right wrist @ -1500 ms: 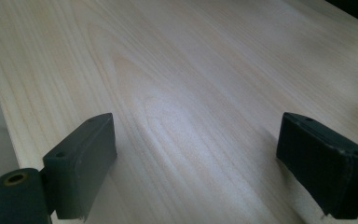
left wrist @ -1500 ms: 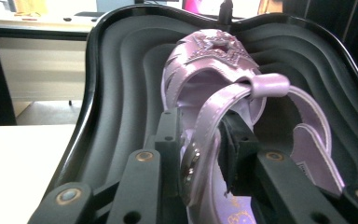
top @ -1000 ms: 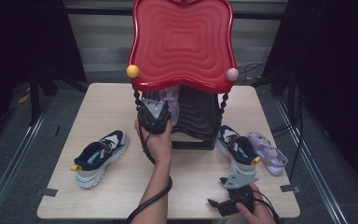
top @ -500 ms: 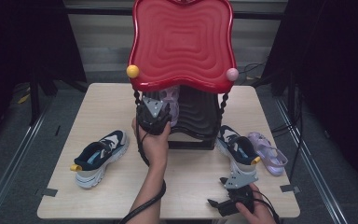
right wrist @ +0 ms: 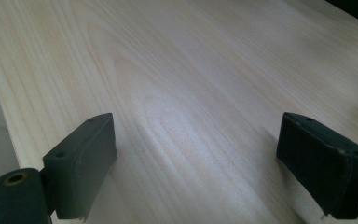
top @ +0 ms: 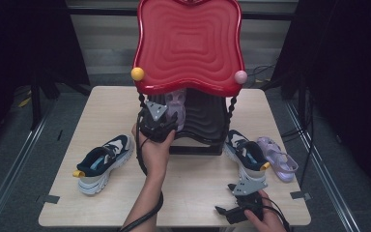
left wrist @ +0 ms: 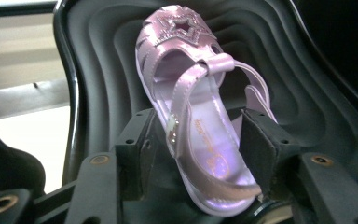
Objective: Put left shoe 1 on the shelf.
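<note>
Table [top: 207, 179], wood, w/ a red-topped shoe rack [top: 189, 46] standing at the far middle. Black ribbed shelf [left wrist: 303, 93] sits under the red top. Left claw [top: 158, 126] has pushed a bit further in under that top vs. a sec ago, carrying the pink sandal [left wrist: 200, 116]. In the left claw view the sandal sits between the jaws, toe up against the black shelf; pads [left wrist: 140, 154] look apart from it on one side, so can't tell if it's clamped or just let go. Reads as placing step nearly done.

Right claw [top: 239, 209] hasn't moved: near right edge of table, jaws wide apart, nothing in them.

Other sandal [top: 278, 157] lies right of rack, beside a sneaker [top: 245, 153]; 2nd sneaker [top: 101, 162] at left.
</note>
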Demonstrator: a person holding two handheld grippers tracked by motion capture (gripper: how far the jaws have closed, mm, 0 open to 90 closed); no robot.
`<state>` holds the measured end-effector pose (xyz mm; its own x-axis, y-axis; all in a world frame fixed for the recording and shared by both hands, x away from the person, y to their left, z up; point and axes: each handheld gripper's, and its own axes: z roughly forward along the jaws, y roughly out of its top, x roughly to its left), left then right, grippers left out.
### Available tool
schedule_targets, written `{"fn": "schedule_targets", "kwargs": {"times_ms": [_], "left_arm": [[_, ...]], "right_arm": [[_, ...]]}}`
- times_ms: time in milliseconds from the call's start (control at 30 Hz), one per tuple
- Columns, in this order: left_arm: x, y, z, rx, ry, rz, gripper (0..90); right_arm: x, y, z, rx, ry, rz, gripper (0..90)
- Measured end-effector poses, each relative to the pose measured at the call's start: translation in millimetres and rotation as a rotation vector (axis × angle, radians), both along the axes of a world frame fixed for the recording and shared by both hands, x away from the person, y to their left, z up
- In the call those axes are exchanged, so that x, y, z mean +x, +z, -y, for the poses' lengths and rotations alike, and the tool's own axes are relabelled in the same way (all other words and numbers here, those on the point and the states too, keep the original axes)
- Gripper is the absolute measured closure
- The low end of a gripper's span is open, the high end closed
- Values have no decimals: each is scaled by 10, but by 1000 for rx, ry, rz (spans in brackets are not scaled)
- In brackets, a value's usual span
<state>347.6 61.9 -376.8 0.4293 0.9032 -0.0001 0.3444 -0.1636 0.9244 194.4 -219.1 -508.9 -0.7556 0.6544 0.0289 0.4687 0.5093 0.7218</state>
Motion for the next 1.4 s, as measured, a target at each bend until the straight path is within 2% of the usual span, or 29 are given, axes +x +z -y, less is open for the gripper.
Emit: {"fn": "schedule_targets", "kwargs": {"times_ms": [300,367,467,533,700,800,900,933,1067,1400], "left_arm": [[-77,42,-77,9,-59,-28,382],[-92,46,-83,2,-60,-38,351],[-122,53,-97,-6,-88,-56,314],[-145,62,-107,6,-104,-58,307],[-191,62,-117,7,-148,-90,260],[-211,54,-124,16,-186,-127,220],[-237,45,-130,19,-205,-131,219],[-251,36,-140,4,-206,-129,219],[-270,4,-168,-5,-232,-157,208],[-361,-68,-275,9,-335,-193,193]], "right_arm": [[0,0,0,0,0,0,112],[1,0,0,0,0,0,112],[1,0,0,0,0,0,112],[1,0,0,0,0,0,112],[0,0,0,0,0,-1,112],[0,0,0,1,0,-1,112],[0,0,0,1,0,-1,112],[0,0,0,1,0,-1,112],[0,0,0,1,0,-1,112],[0,0,0,1,1,-2,112]]}}
